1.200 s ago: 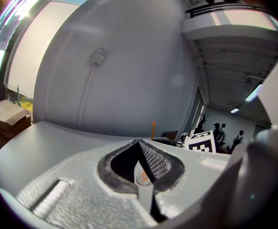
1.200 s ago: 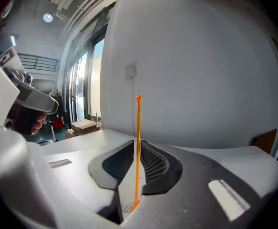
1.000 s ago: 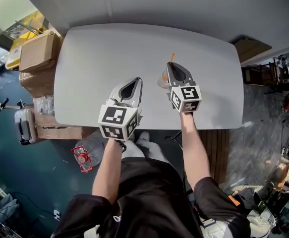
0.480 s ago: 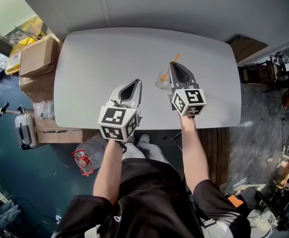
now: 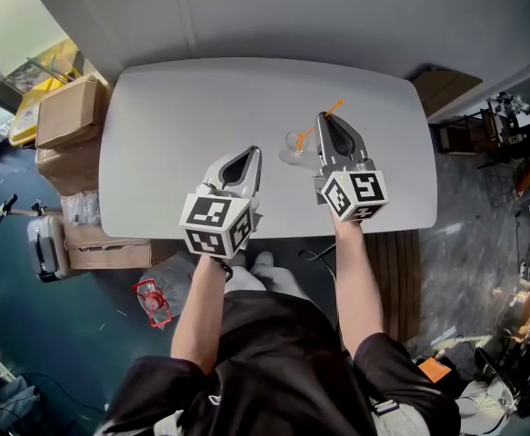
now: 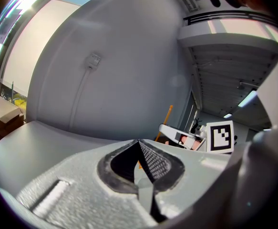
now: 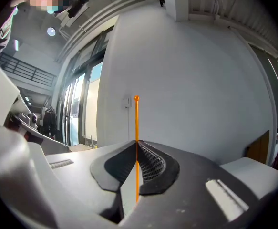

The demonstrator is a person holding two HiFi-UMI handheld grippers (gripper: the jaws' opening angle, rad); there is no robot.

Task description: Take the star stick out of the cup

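Note:
A thin orange star stick (image 5: 335, 108) is clamped in my right gripper (image 5: 326, 116), which is shut on it. It slants, and its lower orange end (image 5: 300, 140) shows at the mouth of the clear cup (image 5: 291, 149) just left of the jaws. In the right gripper view the star stick (image 7: 137, 120) rises straight out of the closed jaws of the right gripper (image 7: 136, 142) to a small knob. My left gripper (image 5: 252, 149) hovers shut and empty at the table's near edge, left of the cup. In the left gripper view the stick (image 6: 169, 115) stands beyond the left gripper (image 6: 139, 142).
The grey table (image 5: 174, 116) carries only the cup. Cardboard boxes (image 5: 69, 107) stack on the floor at its left end. A red object (image 5: 151, 298) lies on the floor near my legs. A wooden board (image 5: 446, 84) leans at the far right corner.
My right gripper has risen and drifted right with the stick, which now tilts, its lower end drawn up toward the cup's mouth. The left gripper has stayed put.

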